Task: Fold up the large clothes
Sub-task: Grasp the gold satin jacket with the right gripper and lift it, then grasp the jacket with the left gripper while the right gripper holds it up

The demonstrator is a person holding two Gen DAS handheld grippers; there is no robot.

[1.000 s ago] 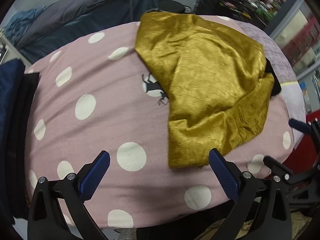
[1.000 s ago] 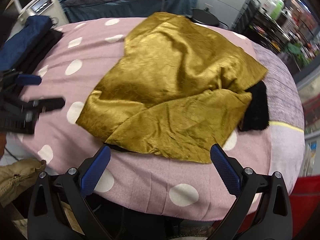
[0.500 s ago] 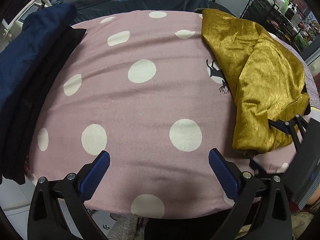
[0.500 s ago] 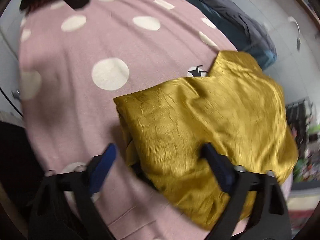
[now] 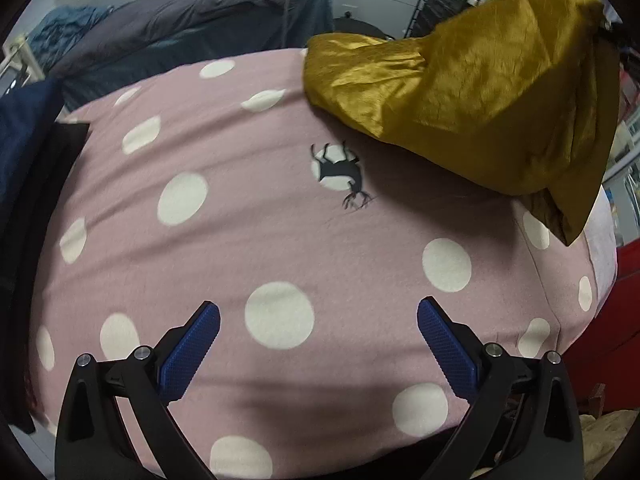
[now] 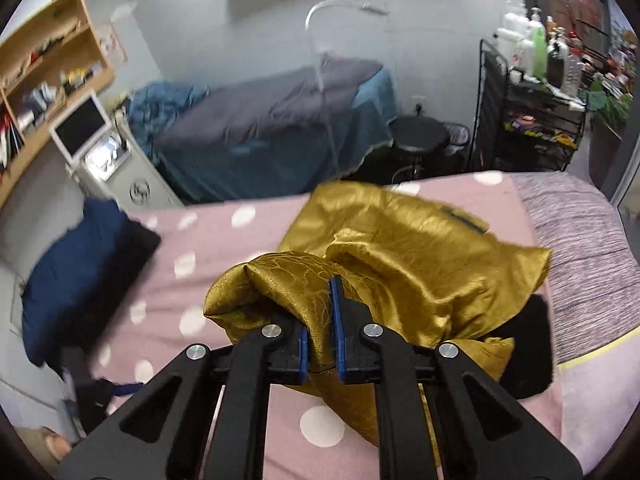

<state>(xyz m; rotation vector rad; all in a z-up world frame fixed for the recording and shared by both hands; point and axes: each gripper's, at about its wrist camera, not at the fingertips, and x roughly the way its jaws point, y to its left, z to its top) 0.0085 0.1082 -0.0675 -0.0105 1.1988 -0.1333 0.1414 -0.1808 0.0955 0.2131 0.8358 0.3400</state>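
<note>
Lifted since before, gold garment hangs clamped in right gripper jaws; left gripper jaws spread, empty.

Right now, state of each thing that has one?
Left hand-held gripper: open, empty, above the sheet.
Right hand-held gripper: shut on gold garment.
Gold garment: bunched, one end lifted, rest on polka-dot sheet.
Navy clothes: piled at the sheet's edge.
</note>
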